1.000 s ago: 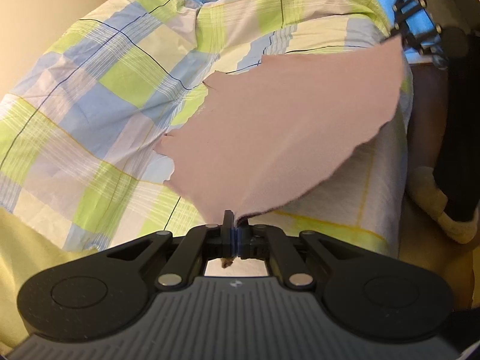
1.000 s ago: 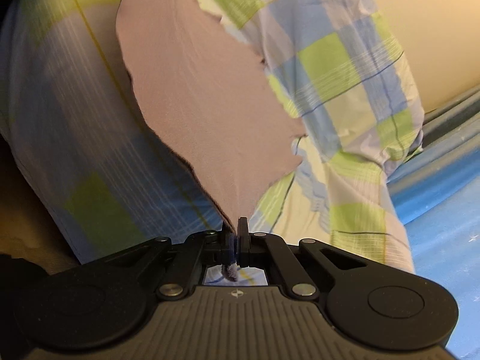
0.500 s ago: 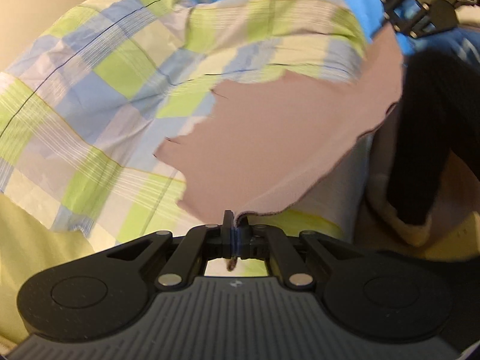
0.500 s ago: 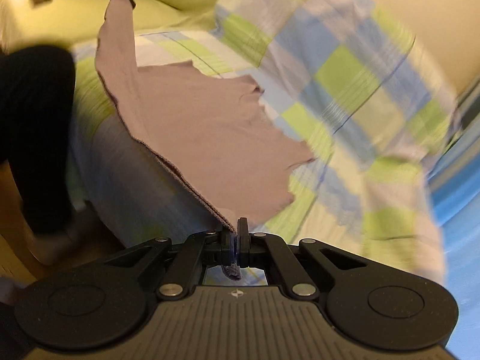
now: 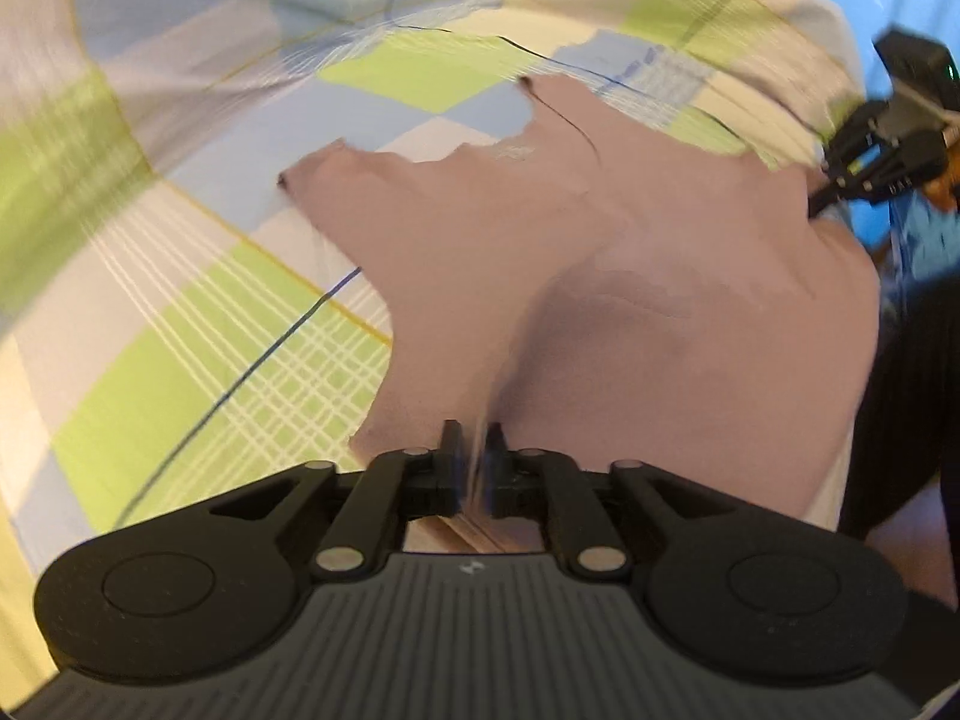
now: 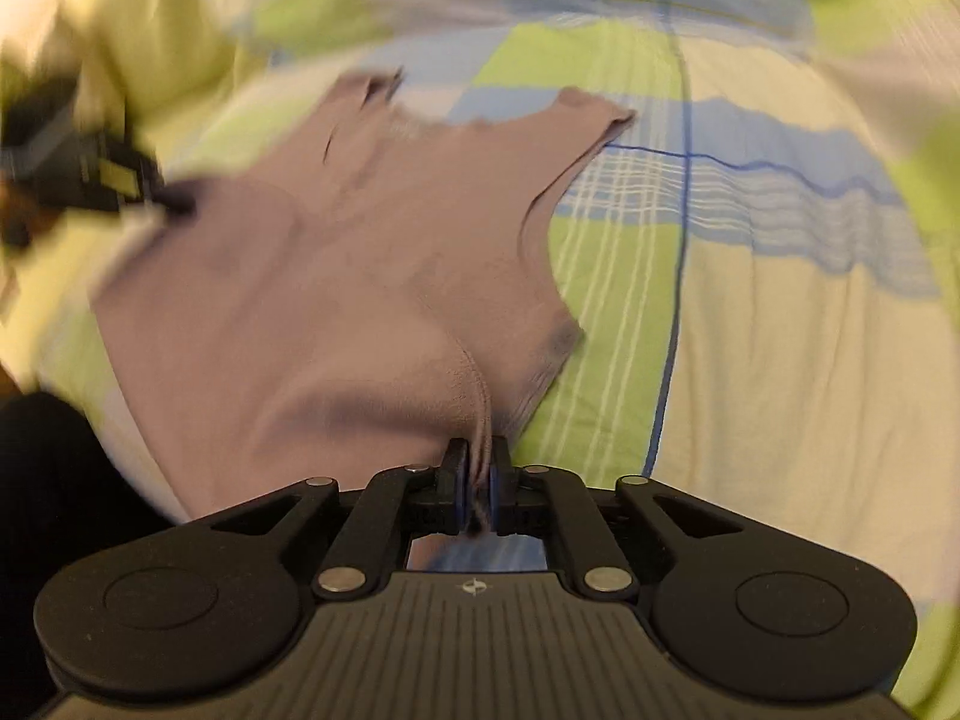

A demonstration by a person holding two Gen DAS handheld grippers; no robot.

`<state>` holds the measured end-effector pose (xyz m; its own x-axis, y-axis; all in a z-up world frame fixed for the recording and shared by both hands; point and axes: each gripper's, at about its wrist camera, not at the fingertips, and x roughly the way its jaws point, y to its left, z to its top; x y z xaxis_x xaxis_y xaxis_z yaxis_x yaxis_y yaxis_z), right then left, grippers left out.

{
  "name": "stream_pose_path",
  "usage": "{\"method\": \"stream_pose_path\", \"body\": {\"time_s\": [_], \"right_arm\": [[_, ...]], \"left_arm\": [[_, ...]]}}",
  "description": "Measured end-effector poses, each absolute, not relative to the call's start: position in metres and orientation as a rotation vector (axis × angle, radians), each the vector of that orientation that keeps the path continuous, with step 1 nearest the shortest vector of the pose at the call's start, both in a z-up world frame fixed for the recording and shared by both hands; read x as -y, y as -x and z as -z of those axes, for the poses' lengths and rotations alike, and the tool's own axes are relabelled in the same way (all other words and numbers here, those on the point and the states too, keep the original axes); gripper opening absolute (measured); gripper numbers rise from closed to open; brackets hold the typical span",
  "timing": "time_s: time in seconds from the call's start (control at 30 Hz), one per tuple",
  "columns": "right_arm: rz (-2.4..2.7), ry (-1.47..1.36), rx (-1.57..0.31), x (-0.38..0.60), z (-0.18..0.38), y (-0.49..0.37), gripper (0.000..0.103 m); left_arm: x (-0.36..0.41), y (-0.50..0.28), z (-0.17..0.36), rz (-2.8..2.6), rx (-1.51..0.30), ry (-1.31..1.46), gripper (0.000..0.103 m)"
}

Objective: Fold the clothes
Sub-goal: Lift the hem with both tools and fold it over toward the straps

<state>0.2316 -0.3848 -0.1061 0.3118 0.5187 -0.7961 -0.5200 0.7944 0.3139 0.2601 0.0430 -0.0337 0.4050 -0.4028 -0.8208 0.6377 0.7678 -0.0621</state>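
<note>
Left claw (image 5: 474, 453) is pinched narrow on a bunched fold of the dusty-pink sleeveless cotton top (image 5: 630, 312), the fabric running up between its two black fingers. Ahead of that claw the top fans out flat across the checked green, blue and cream bedsheet (image 5: 198, 360), shoulder straps lying at the far end, away from the fingers. Off to the far right of the left claw, the right claw (image 5: 840, 180) shows at the garment's other edge, blurred.

Over to the right wrist view: the right claw (image 6: 476, 474) is likewise nearly closed, with a ridge of the pink top (image 6: 336, 276) gripped between its blue-padded fingers. The cloth spreads forward and to the left from that claw, resting on the bedsheet (image 6: 750, 330), one strap (image 6: 594, 108) lying straight ahead at the far end. The left claw (image 6: 162, 198) appears far left, smeared by motion, touching the garment's edge. A dark trouser leg (image 6: 48, 468) stands low at the left of the right claw, beside the bed. Both views are blurred.
</note>
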Motion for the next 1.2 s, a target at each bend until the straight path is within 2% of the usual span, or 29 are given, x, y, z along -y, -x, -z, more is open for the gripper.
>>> {"method": "stream_pose_path", "body": {"time_s": [0.13,0.27,0.47,0.87,0.97,1.03,1.07,1.1,1.17,1.2], "right_arm": [[-0.664,-0.169,-1.019,0.407,0.114,-0.221,0.019],[-0.643,-0.27,-0.973,0.422,0.115,-0.209,0.042],[-0.622,-0.327,-0.932,0.425,0.118,-0.204,0.045],[-0.59,-0.379,-0.896,0.427,0.121,-0.205,0.045],[-0.573,-0.42,-0.896,0.431,0.123,-0.208,0.044],[-0.56,-0.439,-0.898,0.433,0.125,-0.21,0.035],[-0.547,-0.443,-0.903,0.432,0.126,-0.211,0.026],[-0.535,-0.446,-0.908,0.431,0.127,-0.213,0.016],[-0.507,-0.434,-0.912,0.429,0.126,-0.213,0.009],[-0.501,-0.422,-0.908,0.427,0.124,-0.212,0.006]], "left_arm": [[-0.058,-0.259,0.038,0.645,-0.93,-0.128,0.011],[-0.062,-0.245,0.038,0.623,-0.895,-0.043,0.018],[-0.059,-0.227,0.036,0.583,-0.831,0.02,0.019],[-0.057,-0.221,0.039,0.556,-0.776,-0.124,0.025],[-0.058,-0.222,0.042,0.558,-0.774,-0.12,0.026],[-0.058,-0.224,0.044,0.55,-0.776,-0.112,0.026],[-0.058,-0.225,0.045,0.544,-0.778,-0.106,0.025],[-0.058,-0.226,0.045,0.538,-0.781,-0.104,0.023],[-0.058,-0.226,0.045,0.52,-0.78,-0.109,0.003],[-0.06,-0.226,0.044,0.517,-0.78,-0.1,0.001]]}}
